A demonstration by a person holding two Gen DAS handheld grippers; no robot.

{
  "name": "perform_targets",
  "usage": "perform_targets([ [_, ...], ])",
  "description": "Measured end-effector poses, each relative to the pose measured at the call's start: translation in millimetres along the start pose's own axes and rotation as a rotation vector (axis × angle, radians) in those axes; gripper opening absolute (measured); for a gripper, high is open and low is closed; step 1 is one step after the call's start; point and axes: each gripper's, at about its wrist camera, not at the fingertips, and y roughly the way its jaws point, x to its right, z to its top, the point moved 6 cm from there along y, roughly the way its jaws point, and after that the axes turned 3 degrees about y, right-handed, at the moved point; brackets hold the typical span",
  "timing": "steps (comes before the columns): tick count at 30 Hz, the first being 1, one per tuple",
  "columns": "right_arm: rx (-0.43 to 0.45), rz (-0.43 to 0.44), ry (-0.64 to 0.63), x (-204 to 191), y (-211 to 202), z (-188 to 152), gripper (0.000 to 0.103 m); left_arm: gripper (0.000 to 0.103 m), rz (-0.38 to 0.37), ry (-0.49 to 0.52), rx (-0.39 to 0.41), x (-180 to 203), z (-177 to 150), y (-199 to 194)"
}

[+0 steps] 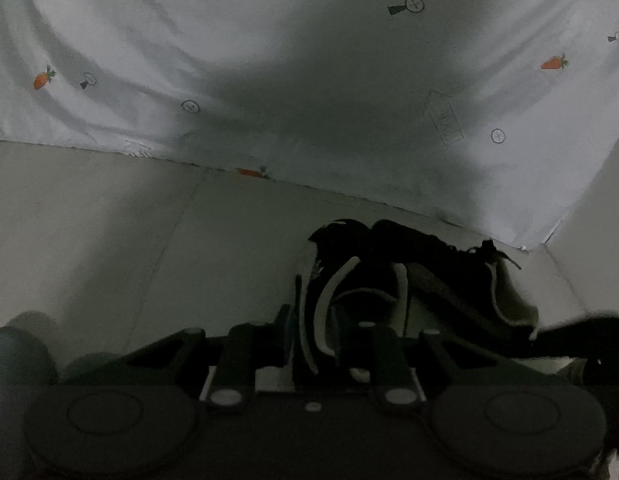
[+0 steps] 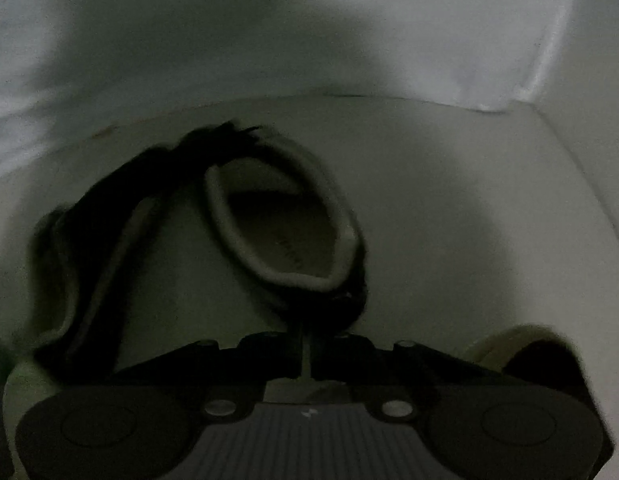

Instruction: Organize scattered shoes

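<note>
Left gripper point(image 1: 315, 320) pinched on the heel of a black sneaker with white stripes point(image 1: 341, 292), right gripper point(image 2: 307, 344) closed on the heel of a second black sneaker with pale lining point(image 2: 285, 224), both sneakers on pale floor point(image 1: 109, 240) just before the carrot-print white sheet point(image 1: 149, 60).

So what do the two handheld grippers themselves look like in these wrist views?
Both are dark, near-black units. The left gripper shows two round discs on a wide base, angled linkage bars with pale round pivot caps, and flat fingers. The right gripper looks alike, plus a grey ribbed panel bearing a small white mark. No sleeves or cables show clearly.
</note>
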Motion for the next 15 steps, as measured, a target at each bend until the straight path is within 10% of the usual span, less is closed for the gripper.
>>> perform_targets([
  [10,0.164,-0.065,0.216,54,54,101,0.011,0.024,0.006,0.002,-0.005,-2,3,3],
  [14,0.258,-0.028,0.414,63,36,99,0.025,0.035,0.03,-0.007,0.002,-12,9,8],
  [15,0.302,0.0,0.438,58,27,91,0.044,0.037,0.037,-0.009,0.001,-15,12,12],
])
